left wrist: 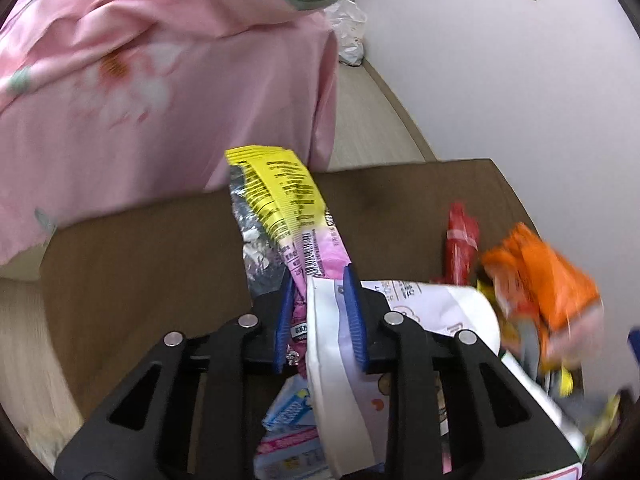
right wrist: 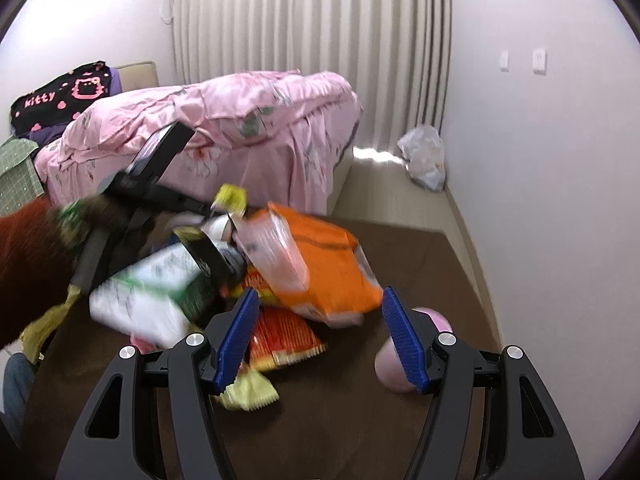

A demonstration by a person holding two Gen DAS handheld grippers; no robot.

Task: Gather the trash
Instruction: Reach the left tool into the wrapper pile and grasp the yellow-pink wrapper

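In the left wrist view my left gripper (left wrist: 318,280) is shut on a bundle of wrappers: a yellow and pink snack wrapper (left wrist: 288,200) and a white paper bag (left wrist: 340,392), held above the brown table (left wrist: 140,260). An orange snack bag (left wrist: 548,280) is blurred at the right. In the right wrist view my right gripper (right wrist: 318,296) is open and empty, just in front of the orange bag (right wrist: 320,264), which lies on a red-orange wrapper (right wrist: 284,340). A white and green pack (right wrist: 148,292) lies to the left. The left gripper's body (right wrist: 160,184) shows beyond the pile.
A pink bed cover (right wrist: 240,128) hangs beside the table. A pink round object (right wrist: 396,368) sits behind my right finger. A yellow wrapper (right wrist: 248,392) lies near my left finger. A white plastic bag (right wrist: 424,156) sits on the floor by the curtain. A red wrapper (left wrist: 460,240) lies on the table.
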